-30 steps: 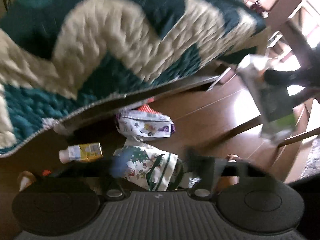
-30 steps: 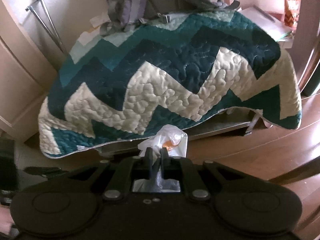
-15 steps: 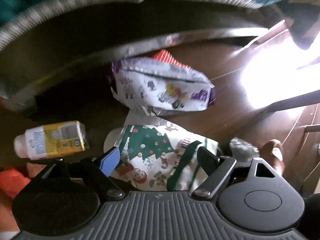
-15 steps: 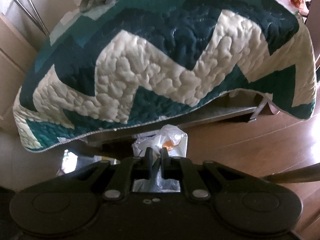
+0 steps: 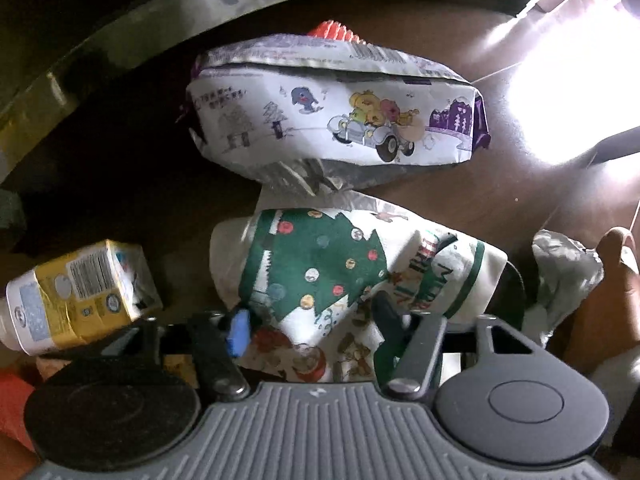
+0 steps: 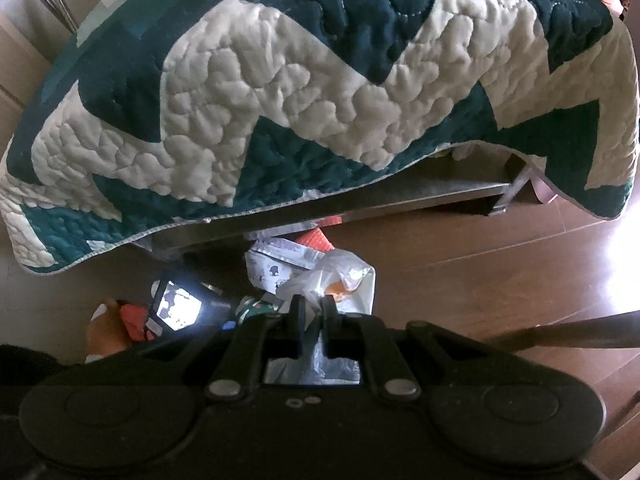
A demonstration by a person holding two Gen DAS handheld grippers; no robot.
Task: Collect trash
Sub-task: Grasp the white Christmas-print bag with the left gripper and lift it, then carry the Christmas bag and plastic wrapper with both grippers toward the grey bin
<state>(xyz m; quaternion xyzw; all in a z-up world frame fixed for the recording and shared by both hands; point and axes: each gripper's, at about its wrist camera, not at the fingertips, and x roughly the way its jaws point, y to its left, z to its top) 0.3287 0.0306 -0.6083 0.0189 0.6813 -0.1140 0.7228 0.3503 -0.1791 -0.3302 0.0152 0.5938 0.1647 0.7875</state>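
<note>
On the wooden floor lies a crumpled wrapper with a green Christmas-tree print [image 5: 320, 264]. My left gripper [image 5: 312, 326] points straight down over it, and its jaws are closing. The blue-padded finger [image 5: 238, 332] touches the wrapper's left edge and the other finger [image 5: 388, 316] digs into its right part. Beyond it lies a white snack bag with cartoon animals in a car [image 5: 340, 120], and a yellow drink carton [image 5: 72, 292] lies to the left. My right gripper [image 6: 312, 312] is shut on a white plastic bag [image 6: 340, 280] that hangs over the trash pile.
A teal and cream zigzag quilt [image 6: 280, 80] hangs over a low frame [image 5: 120, 40] just behind the trash. A red ridged wrapper [image 5: 336, 32] peeks from behind the snack bag. Crumpled foil [image 5: 564, 272] lies at the right. Bare floorboards [image 6: 480, 272] stretch to the right.
The left gripper has dropped from quilt height to the floor trash and narrowed its jaws around the Christmas wrapper. The right gripper sank a little with the plastic bag still in it.
</note>
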